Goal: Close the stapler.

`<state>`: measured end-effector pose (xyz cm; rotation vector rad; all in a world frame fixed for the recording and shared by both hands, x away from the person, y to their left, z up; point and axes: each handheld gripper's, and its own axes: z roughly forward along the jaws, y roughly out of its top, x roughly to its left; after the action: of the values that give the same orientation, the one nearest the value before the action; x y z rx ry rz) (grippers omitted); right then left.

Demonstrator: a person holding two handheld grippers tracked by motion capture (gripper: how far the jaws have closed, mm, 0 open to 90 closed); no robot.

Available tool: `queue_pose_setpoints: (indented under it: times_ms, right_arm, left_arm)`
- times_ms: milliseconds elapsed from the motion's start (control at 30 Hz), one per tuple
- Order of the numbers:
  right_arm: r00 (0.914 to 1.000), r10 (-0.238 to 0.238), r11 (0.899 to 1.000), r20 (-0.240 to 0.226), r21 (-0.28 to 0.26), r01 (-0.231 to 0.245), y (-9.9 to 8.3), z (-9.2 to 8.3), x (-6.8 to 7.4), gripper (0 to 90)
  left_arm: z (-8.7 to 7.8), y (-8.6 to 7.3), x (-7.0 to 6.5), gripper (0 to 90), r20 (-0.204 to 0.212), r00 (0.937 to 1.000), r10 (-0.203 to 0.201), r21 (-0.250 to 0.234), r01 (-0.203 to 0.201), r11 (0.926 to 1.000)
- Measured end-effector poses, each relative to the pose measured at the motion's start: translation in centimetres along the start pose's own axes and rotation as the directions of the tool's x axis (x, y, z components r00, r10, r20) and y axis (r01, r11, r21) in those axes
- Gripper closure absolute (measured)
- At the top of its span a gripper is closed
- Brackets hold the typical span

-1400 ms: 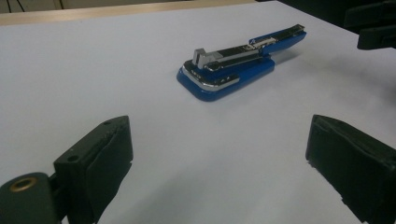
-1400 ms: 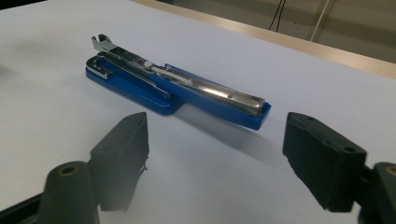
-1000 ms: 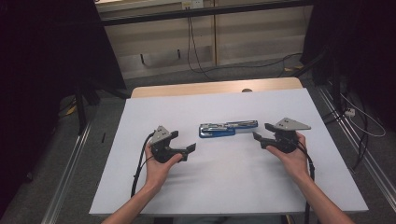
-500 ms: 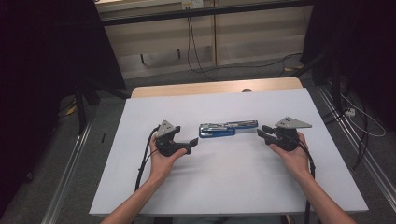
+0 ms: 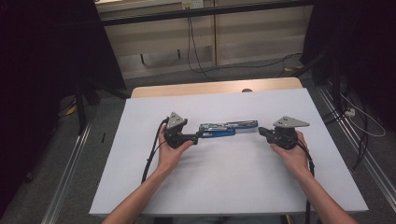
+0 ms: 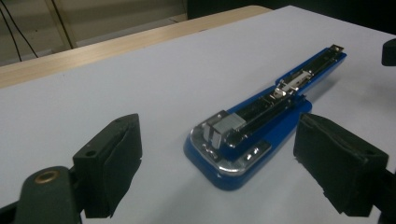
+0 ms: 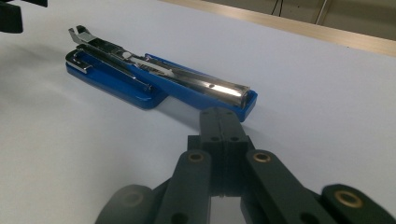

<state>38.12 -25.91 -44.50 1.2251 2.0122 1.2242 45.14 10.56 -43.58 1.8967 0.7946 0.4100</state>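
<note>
The opened blue metal stapler [image 5: 224, 129] lies mid-table [image 5: 224, 186], long axis running between both grippers. Left gripper [image 5: 196, 136]: jaws wide, just been closing, flanking its base end, empty. Right gripper [image 5: 261, 131]: jaws shut, empty, just short of the far end.

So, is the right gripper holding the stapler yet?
No, the right gripper has its jaws pressed shut on nothing, just short of the blue stapler lying opened flat on the table.

Blue stapler [image 6: 261, 126], opened flat on white table [image 6: 116, 93]; left hand-held gripper [image 6: 224, 172] jaws apart, just closing, flanking its near end.
</note>
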Motion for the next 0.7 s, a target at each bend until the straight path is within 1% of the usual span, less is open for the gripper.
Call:
queue_pose_setpoints:
  times_ms: [133, 200, 267, 333, 367, 433, 467, 500, 533, 600, 700]
  right_arm:
    - [1.0000, -0.001, 1.000, 0.001, 0.003, 0.001, -0.1, 0.2, -0.1, 90.0]
    - [1.0000, -0.002, 1.000, 0.001, 0.007, 0.002, -0.1, 0.3, -0.1, 90.0]
    - [1.0000, -0.009, 1.000, -0.001, 0.009, 0.009, -0.1, 0.4, -0.1, 90.0]
    - [0.9999, -0.013, 1.000, -0.004, 0.007, 0.013, -0.1, 0.4, 0.1, 90.0]
    - [0.9998, -0.019, 1.000, -0.005, 0.006, 0.019, -0.1, 0.5, 0.1, 90.0]
    - [0.9997, -0.023, 1.000, -0.008, 0.013, 0.023, -0.1, 0.7, 0.3, 90.0]
    - [0.9996, -0.025, 1.000, -0.009, 0.015, 0.025, -0.1, 0.8, 0.3, 90.0]
    - [0.9996, -0.026, 1.000, -0.011, 0.018, 0.026, 0.0, 1.0, 0.4, 90.0]
    - [0.9996, -0.027, 0.999, -0.013, 0.018, 0.027, 0.0, 1.1, 0.4, 90.0]
    - [0.9995, -0.027, 0.999, -0.016, 0.021, 0.027, 0.0, 1.3, 0.4, 90.0]
    - [0.9994, -0.028, 0.999, -0.020, 0.023, 0.028, 0.1, 1.6, 0.5, 90.0]
  left_arm:
    - [0.5, 0.5, -0.4, 27.7, 0.014, 0.9999, 0.000, -0.006, 0.000, 1.0000]
    - [0.7, 0.6, -0.6, 35.3, 0.036, 0.9992, -0.017, -0.013, 0.018, 0.9998]
    - [0.8, 0.6, -1.0, 39.4, 0.053, 0.9986, -0.009, -0.002, 0.009, 1.0000]
    - [0.9, 0.6, -1.2, 47.8, 0.066, 0.9978, 0.006, 0.015, -0.007, 0.9999]
    - [1.0, 0.5, -1.2, 52.1, 0.077, 0.9971, 0.000, 0.020, -0.001, 0.9998]
    - [1.2, 0.5, -1.2, 58.1, 0.085, 0.9964, 0.001, 0.033, -0.004, 0.9994]
    - [1.2, 0.5, -1.2, 61.6, 0.095, 0.9955, 0.000, 0.037, -0.003, 0.9993]
    - [1.3, 0.5, -1.2, 65.3, 0.098, 0.9952, 0.001, 0.039, -0.005, 0.9992]
    - [1.3, 0.4, -1.1, 67.0, 0.106, 0.9943, 0.011, 0.044, -0.016, 0.9989]
    - [1.4, 0.4, -1.2, 72.5, 0.105, 0.9938, 0.035, 0.053, -0.041, 0.9977]
    - [1.5, 0.2, -1.0, 82.8, 0.105, 0.9943, 0.021, 0.065, -0.028, 0.9975]
